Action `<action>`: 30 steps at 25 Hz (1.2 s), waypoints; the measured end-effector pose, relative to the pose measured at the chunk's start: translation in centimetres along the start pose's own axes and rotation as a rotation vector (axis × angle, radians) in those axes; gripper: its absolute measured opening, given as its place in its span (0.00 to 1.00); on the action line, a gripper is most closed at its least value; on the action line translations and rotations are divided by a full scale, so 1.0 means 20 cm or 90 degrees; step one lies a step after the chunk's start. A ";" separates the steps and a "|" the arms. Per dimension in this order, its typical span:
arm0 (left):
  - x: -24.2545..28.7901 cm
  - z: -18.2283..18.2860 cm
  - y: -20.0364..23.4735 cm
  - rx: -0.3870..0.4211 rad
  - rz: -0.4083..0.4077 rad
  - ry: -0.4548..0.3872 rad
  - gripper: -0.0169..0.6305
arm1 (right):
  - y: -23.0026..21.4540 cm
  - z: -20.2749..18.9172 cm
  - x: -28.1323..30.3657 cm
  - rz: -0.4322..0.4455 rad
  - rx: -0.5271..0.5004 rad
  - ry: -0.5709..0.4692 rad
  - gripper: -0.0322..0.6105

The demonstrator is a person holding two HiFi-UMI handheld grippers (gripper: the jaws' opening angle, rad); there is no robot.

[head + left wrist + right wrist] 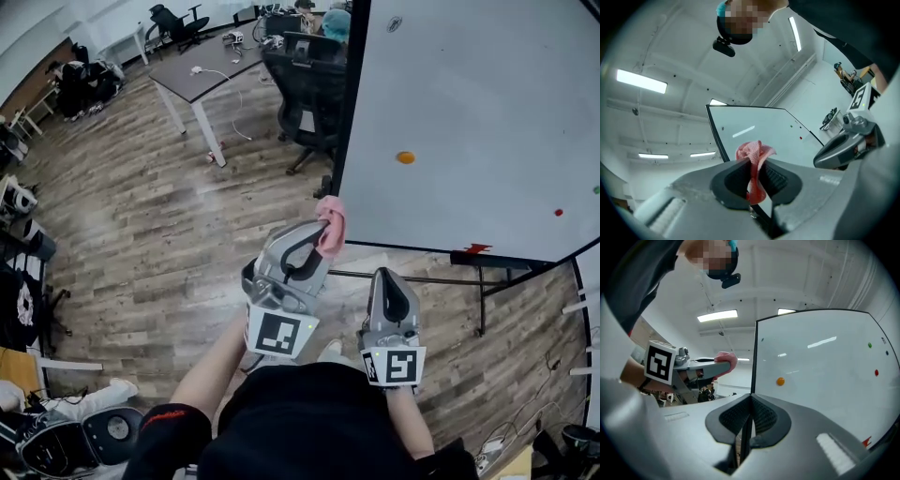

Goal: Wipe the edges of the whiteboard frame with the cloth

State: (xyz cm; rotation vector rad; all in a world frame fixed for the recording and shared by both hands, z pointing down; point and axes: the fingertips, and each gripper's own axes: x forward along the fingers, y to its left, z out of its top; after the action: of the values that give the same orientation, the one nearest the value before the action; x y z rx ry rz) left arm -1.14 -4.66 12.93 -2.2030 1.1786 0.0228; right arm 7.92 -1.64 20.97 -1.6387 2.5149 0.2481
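The whiteboard (469, 112) stands at the right, bounded by a thin black frame (345, 141). My left gripper (322, 234) is shut on a pink cloth (330, 220), held at the frame's lower left corner. In the left gripper view the cloth (754, 159) is bunched between the jaws of the left gripper (757, 172), with the frame's edge (717, 136) just behind it. My right gripper (389, 277) hangs lower, to the right, below the board's bottom edge. In its own view the right gripper (749, 401) is shut with nothing in it, and the frame's side edge (753, 357) rises behind it.
An orange magnet (405, 157) and a red magnet (559, 213) stick to the board, and a red item (476, 248) lies at its bottom ledge. A black office chair (305, 94) and a desk (202, 70) stand behind on the wooden floor. The stand's bar (422, 278) runs under the board.
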 end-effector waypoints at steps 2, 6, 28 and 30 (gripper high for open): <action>0.08 0.04 0.04 0.036 0.010 -0.004 0.10 | -0.05 0.02 0.03 0.014 -0.005 -0.013 0.05; 0.23 0.14 0.11 0.084 0.040 -0.010 0.10 | -0.14 0.05 0.07 0.039 -0.007 -0.027 0.05; 0.72 0.77 0.72 0.322 0.072 -0.057 0.10 | -0.23 0.35 0.37 0.052 -0.030 -0.085 0.05; 0.76 0.81 0.76 0.340 0.070 -0.060 0.10 | -0.24 0.38 0.40 0.049 -0.039 -0.087 0.05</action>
State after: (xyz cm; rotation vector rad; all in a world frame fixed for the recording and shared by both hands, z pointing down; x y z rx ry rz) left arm 0.85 -13.28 -12.52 -1.6531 1.0989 -0.1275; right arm 9.19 -9.13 11.61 -1.4933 2.4929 0.4345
